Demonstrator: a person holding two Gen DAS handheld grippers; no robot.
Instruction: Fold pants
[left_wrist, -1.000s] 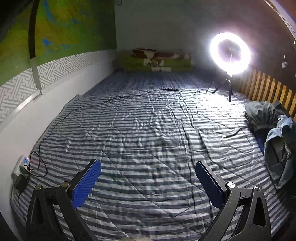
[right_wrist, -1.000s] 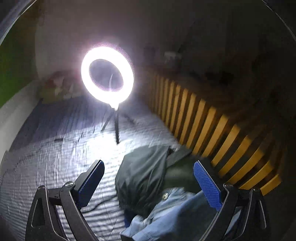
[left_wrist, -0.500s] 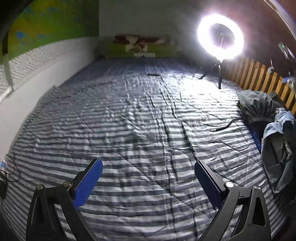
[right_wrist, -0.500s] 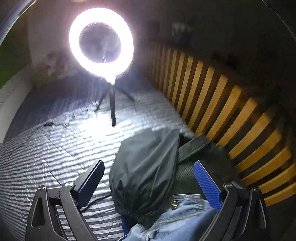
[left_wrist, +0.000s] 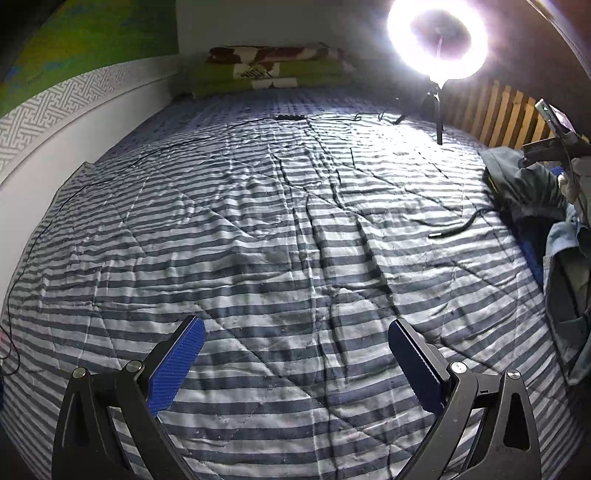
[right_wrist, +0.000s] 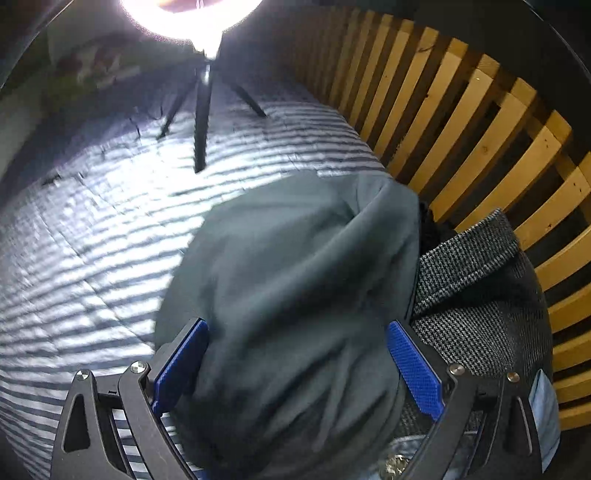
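Folding not begun — right gripper (right_wrist: 295, 365) spread wide over the dark grey pants (right_wrist: 295, 280), left gripper (left_wrist: 295, 362) likewise empty above the bed (left_wrist: 258, 229).

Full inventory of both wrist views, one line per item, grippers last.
Bedspread: one, blue-grey and white stripes, covers the bed.
Ring light: one, white, lit, on a black tripod at the far right.
Folded blankets: one stack, green and brown, far end.
Cable: one, black, on the bedspread near the clothes.
Slatted rail: one, yellow wood, right edge.
Dark grey-green garment: one, top of the clothes pile.
Houndstooth garment: one, grey, beside it.
Denim garment: one, light blue, in the pile.
Left gripper: open, over bare bedspread.
Right gripper: open, straddling the dark garment.
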